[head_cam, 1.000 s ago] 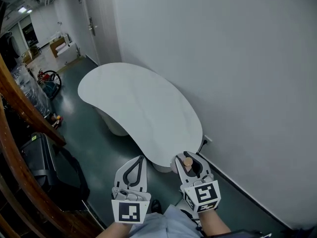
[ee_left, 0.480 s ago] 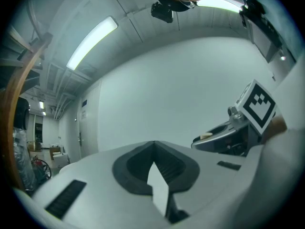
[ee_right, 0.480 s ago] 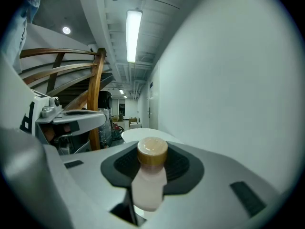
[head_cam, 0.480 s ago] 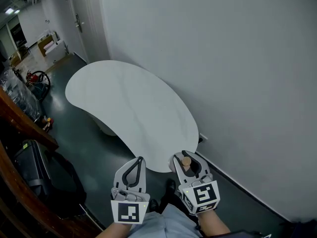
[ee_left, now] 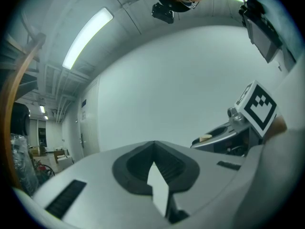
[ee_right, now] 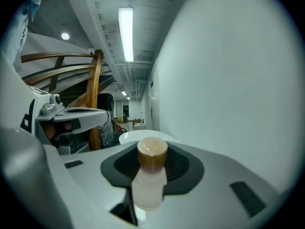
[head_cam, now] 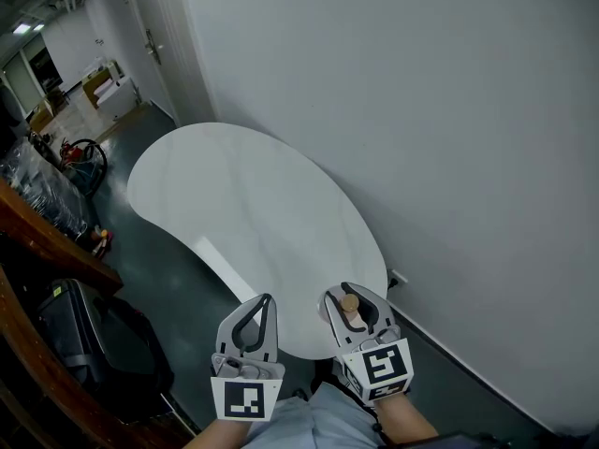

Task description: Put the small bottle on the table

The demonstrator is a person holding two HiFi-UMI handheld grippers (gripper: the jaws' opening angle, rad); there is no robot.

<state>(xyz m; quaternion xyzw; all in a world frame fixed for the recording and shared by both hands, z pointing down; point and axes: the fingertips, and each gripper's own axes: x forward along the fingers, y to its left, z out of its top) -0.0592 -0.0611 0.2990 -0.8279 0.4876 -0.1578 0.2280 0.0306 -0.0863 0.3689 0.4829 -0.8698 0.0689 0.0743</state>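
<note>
The small bottle [head_cam: 351,305], pale with a tan cap, stands upright between the jaws of my right gripper [head_cam: 347,291], which is shut on it. In the right gripper view the bottle [ee_right: 150,175] fills the middle of the jaws, and the white table [ee_right: 131,135] shows just beyond. The kidney-shaped white table [head_cam: 243,204] stretches ahead in the head view, and both grippers hang over its near end. My left gripper [head_cam: 266,299] is shut with nothing in it. Its jaws [ee_left: 153,149] meet in the left gripper view, where the bottle's cap [ee_left: 206,138] shows at the right.
A plain white wall [head_cam: 421,138] runs along the table's right side. A wooden handrail [head_cam: 42,237] and a black bag [head_cam: 89,330] lie to the left. The dark floor [head_cam: 159,269] leads to a door [head_cam: 150,40] and clutter far back.
The table has drawn nearer, and the gripper tips now lie over its near end instead of short of it. Both grippers keep the same hold and pose.
</note>
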